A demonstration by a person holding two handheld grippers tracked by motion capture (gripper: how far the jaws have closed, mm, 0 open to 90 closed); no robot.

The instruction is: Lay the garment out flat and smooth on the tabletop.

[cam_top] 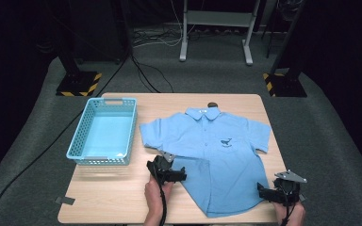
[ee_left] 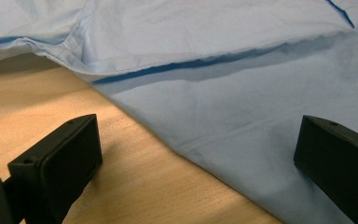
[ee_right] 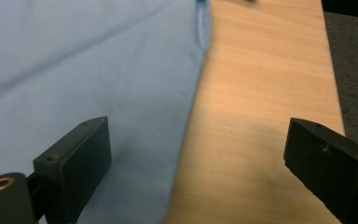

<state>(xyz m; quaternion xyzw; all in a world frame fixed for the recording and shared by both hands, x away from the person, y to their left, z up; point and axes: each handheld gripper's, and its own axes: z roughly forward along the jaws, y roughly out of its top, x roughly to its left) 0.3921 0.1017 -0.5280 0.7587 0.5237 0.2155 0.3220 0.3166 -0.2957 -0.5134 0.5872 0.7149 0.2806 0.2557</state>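
Observation:
A light blue short-sleeved shirt (cam_top: 217, 160) with a dark whale mark on its chest lies flat on the wooden table (cam_top: 113, 193), collar at the far side. My left gripper (cam_top: 183, 175) stands open at the shirt's left side edge, below the sleeve. In the left gripper view my left gripper (ee_left: 198, 140) has one jaw over bare wood and the other over the shirt (ee_left: 242, 116). My right gripper (cam_top: 262, 190) is open at the lower right hem. In the right gripper view my right gripper (ee_right: 196, 135) straddles the edge of the shirt (ee_right: 98, 70).
An empty light blue plastic basket (cam_top: 133, 127) stands on the table's left half. A small dark object (cam_top: 212, 104) sits at the far edge behind the collar. A grey strip of tape (cam_top: 65, 200) lies near the front left corner. Cables and stands cover the floor beyond.

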